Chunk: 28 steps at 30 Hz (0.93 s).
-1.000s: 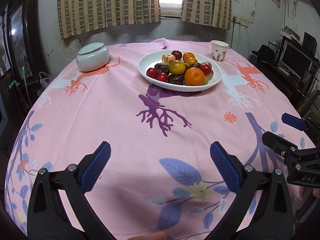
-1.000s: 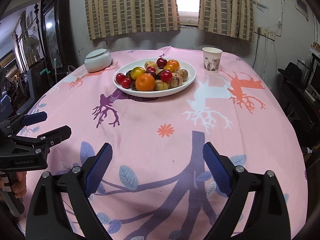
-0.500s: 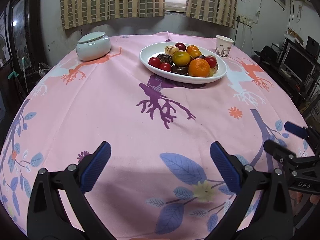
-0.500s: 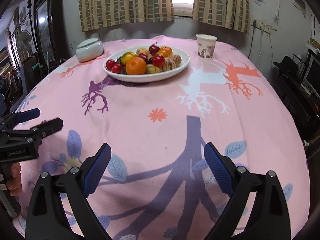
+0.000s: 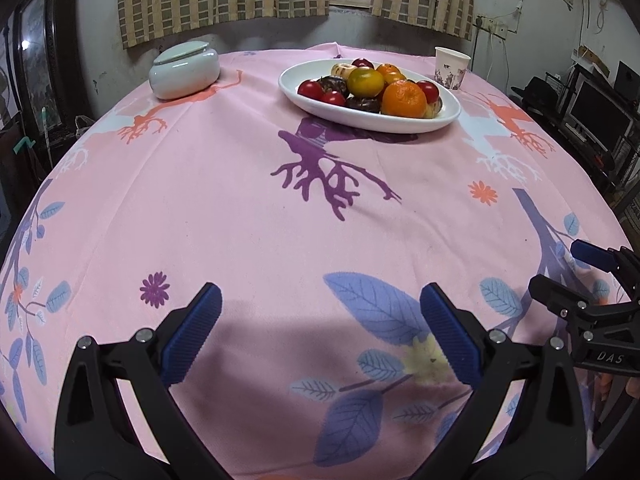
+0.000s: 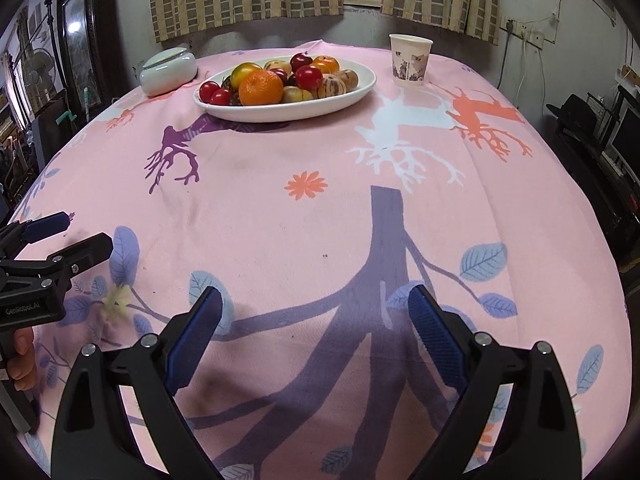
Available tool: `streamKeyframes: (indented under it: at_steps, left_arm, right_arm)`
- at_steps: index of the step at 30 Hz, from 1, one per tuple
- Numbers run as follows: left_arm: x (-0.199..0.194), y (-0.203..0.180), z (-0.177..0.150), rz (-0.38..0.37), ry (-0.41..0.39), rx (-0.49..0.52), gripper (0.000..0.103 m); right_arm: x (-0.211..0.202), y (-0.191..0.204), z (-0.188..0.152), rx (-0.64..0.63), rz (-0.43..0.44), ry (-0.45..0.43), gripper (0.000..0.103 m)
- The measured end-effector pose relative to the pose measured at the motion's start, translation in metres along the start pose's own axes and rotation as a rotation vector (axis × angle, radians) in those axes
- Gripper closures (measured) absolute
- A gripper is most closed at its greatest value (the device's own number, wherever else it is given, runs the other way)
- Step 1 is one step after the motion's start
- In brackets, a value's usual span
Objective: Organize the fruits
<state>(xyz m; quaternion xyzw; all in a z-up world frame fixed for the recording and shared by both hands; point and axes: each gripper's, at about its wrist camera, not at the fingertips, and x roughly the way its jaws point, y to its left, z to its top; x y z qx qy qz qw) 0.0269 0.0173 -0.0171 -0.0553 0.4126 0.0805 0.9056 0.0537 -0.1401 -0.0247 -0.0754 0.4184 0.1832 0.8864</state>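
A white oval plate (image 5: 320, 114) (image 6: 320, 110) stands at the far side of the pink tablecloth. It holds several fruits: an orange (image 5: 404, 98) (image 6: 261, 88), red round fruits (image 5: 310, 89) (image 6: 309, 77), a yellow-green fruit (image 5: 365, 82) and dark ones. My left gripper (image 5: 320, 334) is open and empty, low over the near edge of the table. My right gripper (image 6: 314, 330) is open and empty, also near the front edge. Each shows at the side of the other's view, the right one (image 5: 568, 268) and the left one (image 6: 68, 236).
A pale green lidded ceramic jar (image 5: 184, 70) (image 6: 169, 71) sits far left of the plate. A paper cup (image 5: 452, 68) (image 6: 410, 60) stands far right. A dark cabinet is left of the table; a monitor and shelves are right.
Both grippers have moved lower and forward, so the plate looks nearer and larger. Both remain open and empty. Nothing on the table has moved.
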Motion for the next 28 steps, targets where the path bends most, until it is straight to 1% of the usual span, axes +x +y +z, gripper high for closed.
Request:
streamKeyframes:
  at_steps: [3, 6, 8, 9, 10, 11, 15, 28]
  left_arm:
    - [0.004, 0.002, -0.003, -0.002, 0.013, -0.010, 0.002]
    - [0.011, 0.001, -0.006, 0.000, 0.042, 0.002, 0.002]
    - [0.013, 0.000, -0.007, 0.000, 0.048, 0.009, 0.002]
    - [0.014, 0.000, -0.008, -0.001, 0.050, 0.009, 0.002]
    - [0.016, 0.000, -0.008, -0.003, 0.062, 0.012, 0.002]
    - [0.020, 0.000, -0.009, 0.000, 0.083, 0.013, 0.002]
    - [0.021, -0.003, -0.009, 0.013, 0.085, 0.023, 0.002]
    - [0.022, -0.003, -0.009, 0.021, 0.088, 0.029, 0.002]
  right_arm:
    - [0.004, -0.002, -0.001, 0.013, 0.004, 0.011, 0.009]
    - [0.010, -0.002, -0.002, 0.016, 0.005, 0.036, 0.009]
    - [0.011, -0.003, -0.003, 0.020, 0.009, 0.040, 0.009]
    - [0.011, -0.003, -0.003, 0.020, 0.010, 0.042, 0.008]
    - [0.011, -0.003, -0.003, 0.018, 0.012, 0.045, 0.002]
    - [0.013, -0.002, -0.003, 0.014, 0.015, 0.053, 0.001]
    - [0.015, 0.004, -0.004, -0.017, -0.020, 0.067, 0.001]
    - [0.016, 0.002, -0.003, -0.021, -0.024, 0.071, 0.001]
